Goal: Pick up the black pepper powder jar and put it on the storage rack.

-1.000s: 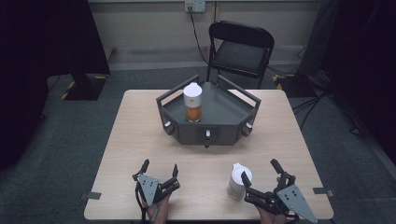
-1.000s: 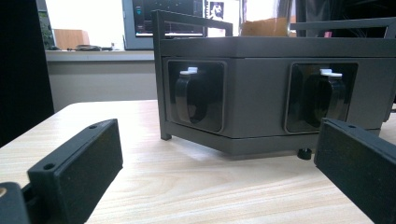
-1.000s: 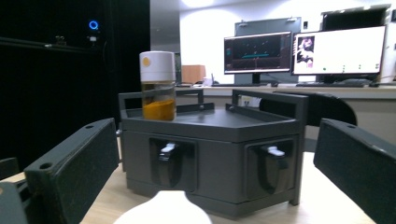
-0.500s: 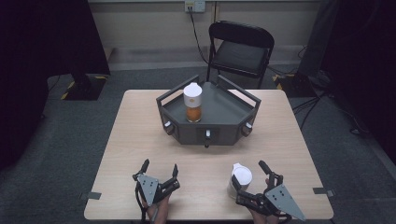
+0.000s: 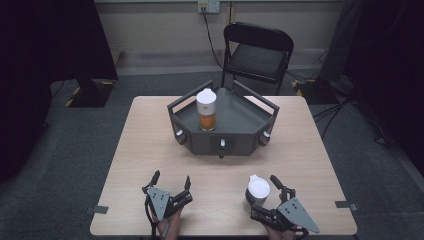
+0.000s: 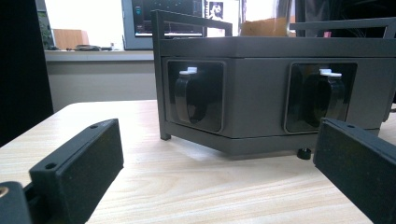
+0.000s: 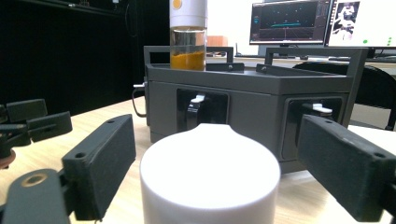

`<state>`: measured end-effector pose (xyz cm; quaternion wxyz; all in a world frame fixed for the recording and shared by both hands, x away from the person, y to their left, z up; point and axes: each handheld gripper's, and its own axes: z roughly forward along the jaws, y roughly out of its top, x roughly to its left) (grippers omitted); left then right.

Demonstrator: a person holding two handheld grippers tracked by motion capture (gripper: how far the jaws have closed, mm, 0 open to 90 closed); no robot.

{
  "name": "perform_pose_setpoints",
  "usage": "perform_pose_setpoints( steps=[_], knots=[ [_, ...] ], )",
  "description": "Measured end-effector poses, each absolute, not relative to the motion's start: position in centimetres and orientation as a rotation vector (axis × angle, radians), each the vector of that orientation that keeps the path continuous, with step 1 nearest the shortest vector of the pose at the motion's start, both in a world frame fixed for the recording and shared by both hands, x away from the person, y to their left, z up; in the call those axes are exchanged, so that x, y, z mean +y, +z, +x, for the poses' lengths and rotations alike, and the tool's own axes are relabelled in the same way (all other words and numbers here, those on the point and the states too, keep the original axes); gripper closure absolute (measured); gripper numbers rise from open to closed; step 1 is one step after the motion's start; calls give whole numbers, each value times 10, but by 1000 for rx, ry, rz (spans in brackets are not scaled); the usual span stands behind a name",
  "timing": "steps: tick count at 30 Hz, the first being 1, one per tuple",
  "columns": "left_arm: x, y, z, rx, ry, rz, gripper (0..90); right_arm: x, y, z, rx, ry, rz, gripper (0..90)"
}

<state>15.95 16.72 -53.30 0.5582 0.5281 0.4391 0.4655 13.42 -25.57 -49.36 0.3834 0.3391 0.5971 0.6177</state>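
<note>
A jar with a white cap and orange contents stands upright in the dark grey rack at mid-table; it also rises above the rack as the orange jar. A second white-capped jar stands near the front right edge. My right gripper is open, its jaws on either side of that jar's cap with small gaps. My left gripper rests open on the table at the front left, nothing between its jaws, facing the rack.
The rack's front faces hold recessed black knobs with white tabs. A black folding chair stands behind the table. My left gripper's jaws lie at the left of the right gripper view. Monitors glow in the background.
My right gripper has slid left and forward, so its jaws now straddle the white-capped jar. The left gripper and both jars have stayed put.
</note>
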Motion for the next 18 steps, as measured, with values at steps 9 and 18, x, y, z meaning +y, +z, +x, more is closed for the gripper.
perform_pose_setpoints(
  steps=[9, 18],
  knots=[
    [167, -533, 160, 1036, 1098, 1246, 6, -255, -502, 133, 1553, 1578, 867, 208],
    [167, -533, 159, 1036, 1098, 1246, 7, -251, -507, 133, 1555, 1560, 897, 263]
  ],
)
